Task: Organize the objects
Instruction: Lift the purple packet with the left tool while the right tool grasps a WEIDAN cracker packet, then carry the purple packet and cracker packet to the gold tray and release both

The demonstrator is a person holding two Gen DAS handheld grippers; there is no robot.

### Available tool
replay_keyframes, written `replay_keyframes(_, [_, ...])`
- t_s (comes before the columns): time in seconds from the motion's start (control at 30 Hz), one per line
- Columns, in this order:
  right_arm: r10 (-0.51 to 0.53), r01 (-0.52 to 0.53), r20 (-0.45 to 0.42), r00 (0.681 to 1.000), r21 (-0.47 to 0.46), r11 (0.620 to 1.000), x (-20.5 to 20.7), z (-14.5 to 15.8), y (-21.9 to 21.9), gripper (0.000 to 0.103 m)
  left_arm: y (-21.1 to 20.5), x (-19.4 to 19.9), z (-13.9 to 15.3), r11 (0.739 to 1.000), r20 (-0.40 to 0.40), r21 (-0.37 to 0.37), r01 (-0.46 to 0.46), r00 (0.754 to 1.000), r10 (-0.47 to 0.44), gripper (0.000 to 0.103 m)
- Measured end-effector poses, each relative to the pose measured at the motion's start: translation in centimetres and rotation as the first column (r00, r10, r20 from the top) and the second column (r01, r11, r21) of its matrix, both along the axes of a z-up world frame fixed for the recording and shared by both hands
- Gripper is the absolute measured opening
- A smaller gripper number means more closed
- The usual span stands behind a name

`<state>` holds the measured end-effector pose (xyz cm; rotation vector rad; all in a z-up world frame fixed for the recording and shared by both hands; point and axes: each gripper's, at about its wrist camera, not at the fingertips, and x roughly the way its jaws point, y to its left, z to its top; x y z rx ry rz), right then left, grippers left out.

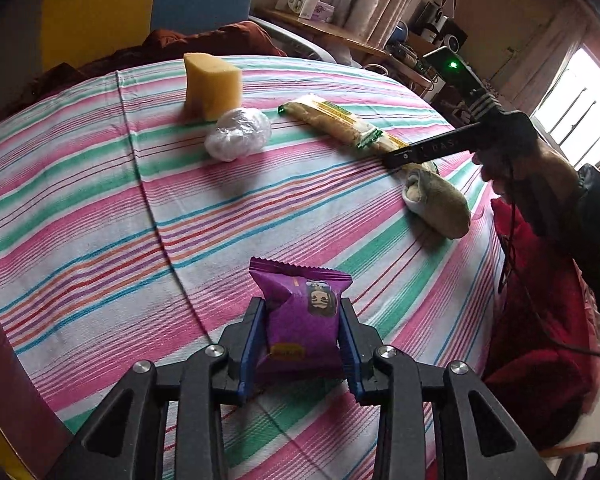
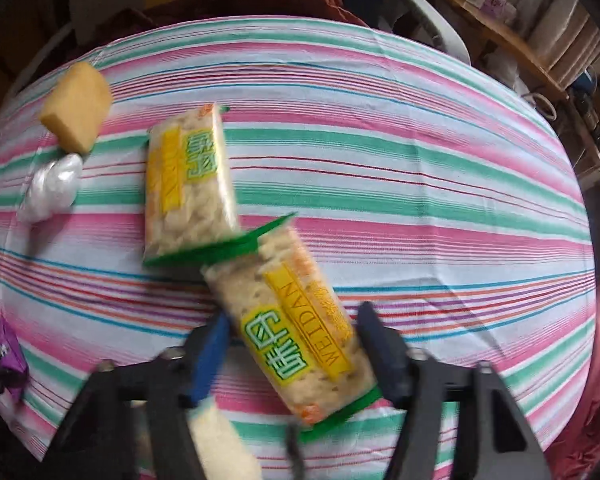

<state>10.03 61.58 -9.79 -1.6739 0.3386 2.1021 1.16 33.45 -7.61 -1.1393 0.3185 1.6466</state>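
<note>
A striped cloth (image 1: 100,208) covers the table; near its front edge the left gripper (image 1: 302,340) pinches a purple snack packet (image 1: 300,312). The right gripper (image 2: 292,356), fingers spread, straddles the nearer cracker pack (image 2: 292,332) toward the right edge without pressing it; crooked closing could skid it

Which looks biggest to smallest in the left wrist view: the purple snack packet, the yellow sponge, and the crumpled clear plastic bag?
1. purple snack packet, though it sits nearest the camera, which inflates it.
2. yellow sponge and crumpled clear plastic bag look about alike; unsure which is larger.
</note>
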Motion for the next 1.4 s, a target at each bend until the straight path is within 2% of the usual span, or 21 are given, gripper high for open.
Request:
replay_keyframes(0.1, [-0.020, 0.020, -0.009, 1.000, 0.006, 1.000, 0.8, 0.3, -0.4, 0.048, -0.2, 0.1, 0.1, 1.000, -0.015, -0.003, -0.010, 1.000, 0.010, 0.035])
replay_keyframes(0.17, [-0.065, 0.066, -0.024, 0.998, 0.024, 0.998, 1.7, 0.9, -0.1, 0.048, -0.6, 0.1, 0.4, 1.000, -0.029, -0.004, -0.023, 0.999, 0.022, 0.034])
replay_keyframes(0.23, [-0.107, 0.110, -0.059, 0.992, 0.050, 0.993, 2.7, 2.1, 0.2, 0.040, -1.2, -0.1, 0.7, 0.999, -0.026, 0.003, -0.039, 0.999, 0.039, 0.034])
replay_keyframes(0.27, [-0.126, 0.132, -0.082, 0.989, 0.070, 0.989, 3.2, 3.0, 0.3, 0.031, -1.4, -0.2, 0.9, 0.999, -0.027, 0.009, -0.044, 0.999, 0.044, 0.034])
replay_keyframes(0.3, [-0.140, 0.149, -0.104, 0.985, 0.089, 0.985, 3.6, 3.8, 0.2, 0.027, -1.8, -0.2, 1.3, 0.999, -0.031, 0.019, -0.048, 0.998, 0.049, 0.034])
replay_keyframes(0.4, [-0.156, 0.174, -0.146, 0.977, 0.120, 0.977, 4.4, 5.9, 0.1, 0.026, -2.8, -0.1, 2.4, 0.997, -0.048, 0.047, -0.056, 0.997, 0.058, 0.034])
replay_keyframes(0.53, [-0.142, 0.153, -0.117, 0.983, 0.094, 0.984, 4.0, 5.4, -0.7, 0.028, -3.8, -0.1, 2.9, 0.996, -0.052, 0.053, -0.076, 0.995, 0.079, 0.034])
replay_keyframes(0.6, [-0.178, 0.189, -0.135, 0.975, 0.068, 0.980, 4.0, 5.5, -0.4, 0.043, -4.5, 0.0, 3.2, 0.995, -0.059, 0.060, -0.079, 0.995, 0.083, 0.034])
replay_keyframes(0.67, [-0.222, 0.229, -0.158, 0.962, 0.026, 0.973, 3.9, 5.5, 0.2, 0.052, -5.1, 0.2, 3.4, 0.994, -0.063, 0.065, -0.082, 0.994, 0.086, 0.034])
replay_keyframes(0.8, [-0.241, 0.245, -0.100, 0.965, 0.026, 0.969, 3.4, 4.4, 0.7, 0.075, -5.6, 0.3, 3.6, 0.993, -0.061, 0.069, -0.094, 0.993, 0.098, 0.034])
replay_keyframes(0.97, [-0.243, 0.243, -0.013, 0.970, 0.007, 0.970, 2.1, 1.5, 1.0, 0.073, -5.7, 0.4, 3.9, 0.992, -0.060, 0.075, -0.098, 0.993, 0.102, 0.034])
replay_keyframes(1.03, [-0.263, 0.263, 0.048, 0.964, 0.018, 0.965, 2.0, 0.2, 1.1, 0.060, -5.8, 0.5, 4.0, 0.992, -0.061, 0.077, -0.096, 0.993, 0.101, 0.034])
replay_keyframes(1.07, [-0.267, 0.268, 0.029, 0.963, -0.013, 0.963, 2.1, 0.0, 1.2, 0.049, -5.9, 0.6, 4.2, 0.992, -0.061, 0.081, -0.096, 0.993, 0.101, 0.034])
replay_keyframes(1.1, [-0.277, 0.277, 0.004, 0.961, -0.035, 0.960, 2.4, 0.2, 1.3, 0.047, -6.0, 0.6, 4.3, 0.992, -0.061, 0.084, -0.097, 0.993, 0.103, 0.034])
replay_keyframes(1.23, [-0.316, 0.316, -0.022, 0.948, -0.030, 0.948, 3.6, 0.7, 1.5, 0.047, -6.8, 0.4, 4.9, 0.988, -0.058, 0.104, -0.111, 0.991, 0.117, 0.034])
replay_keyframes(1.3, [-0.342, 0.342, -0.074, 0.937, -0.003, 0.940, 4.4, 2.2, 1.6, 0.047, -7.4, 0.3, 5.4, 0.985, -0.059, 0.118, -0.123, 0.990, 0.131, 0.034])
replay_keyframes(1.4, [-0.364, 0.378, -0.180, 0.914, 0.050, 0.924, 5.5, 5.8, 1.2, 0.047, -8.6, 0.1, 6.3, 0.980, -0.063, 0.139, -0.145, 0.986, 0.155, 0.034])
